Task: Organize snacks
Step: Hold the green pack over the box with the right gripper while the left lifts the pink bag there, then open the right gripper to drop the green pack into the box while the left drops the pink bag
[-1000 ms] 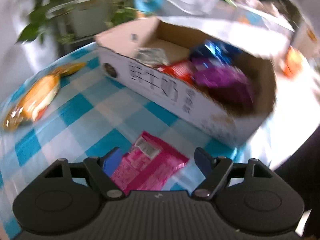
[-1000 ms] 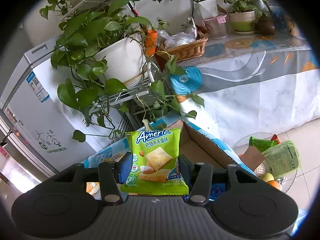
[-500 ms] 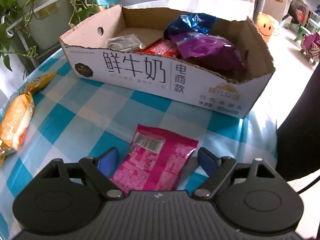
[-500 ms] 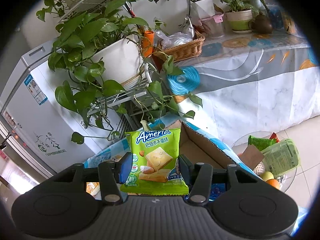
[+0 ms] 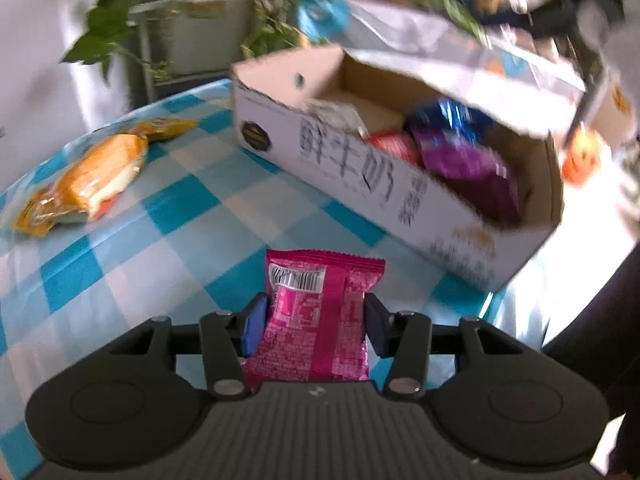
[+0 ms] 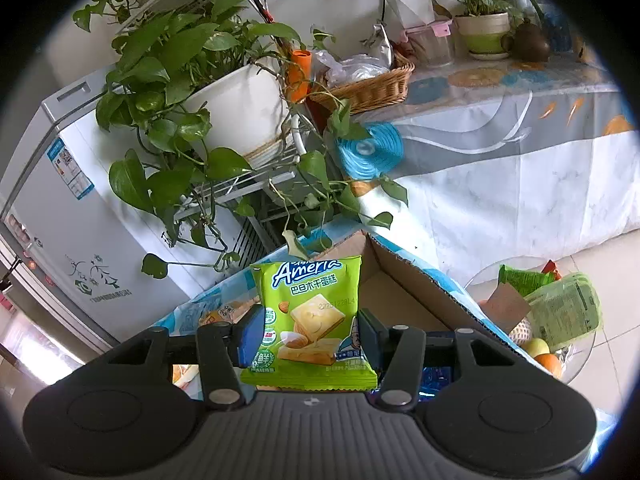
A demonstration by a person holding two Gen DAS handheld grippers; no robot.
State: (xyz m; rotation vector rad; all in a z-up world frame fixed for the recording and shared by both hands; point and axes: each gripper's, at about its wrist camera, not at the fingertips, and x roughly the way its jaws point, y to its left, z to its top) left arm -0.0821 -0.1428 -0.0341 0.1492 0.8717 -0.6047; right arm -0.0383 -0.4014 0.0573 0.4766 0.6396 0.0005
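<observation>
1. Your left gripper has its blue pads pressed against both sides of the pink snack packet, pinching it; the packet stands up between them, barcode end pointing away from you.
2. Under and beyond that packet lies the blue-and-white checked tablecloth.
3. Far left on the cloth rests an orange snack bag, with a smaller yellow packet just beyond it.
4. To the far right sits the open cardboard box, printed side facing you, holding a purple bag, a blue foil bag, a red packet and a silver packet.
5. Your right gripper is clamped on the green Ameria cake packet, which stands upright.
6. Just behind that packet you see the box's brown inner wall.
7. Farther off stand a white potted plant and a wicker basket.
</observation>
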